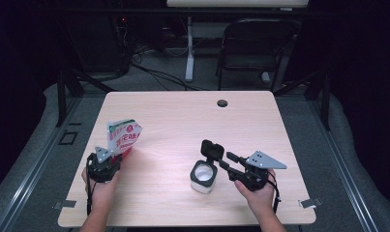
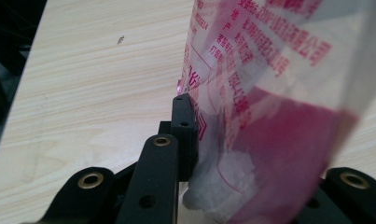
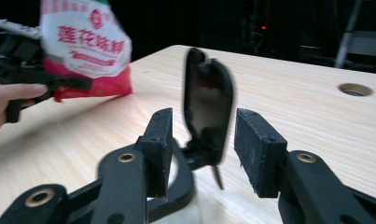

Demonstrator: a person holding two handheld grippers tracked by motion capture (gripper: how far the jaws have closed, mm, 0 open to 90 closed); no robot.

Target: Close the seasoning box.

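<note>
High view first: on the pale wooden tabletop [image 1: 183, 121] the left claw [image 1: 108, 162] is clamped on the lower part of a red-and-white printed seasoning bag [image 1: 124, 137], which stands up and leans away from the hand, near the tabletop's left side. Left gripper view shows that bag [image 2: 269, 116] pressed against the inner face of one black jaw, its clear plastic crumpled there with white grains at the bottom.

Over on the right, the right claw [image 1: 220, 162] is at a small white jar [image 1: 203, 176] whose black flip lid [image 1: 212, 150] stands open and upright. Right gripper view puts the lid [image 3: 208, 112] between the two pads [image 3: 158, 144], with a gap showing on either side, so the jaws are apart and not pressing on it. The jar sits just below and in front of the claw, well apart from the bag [image 3: 85, 51].
</note>
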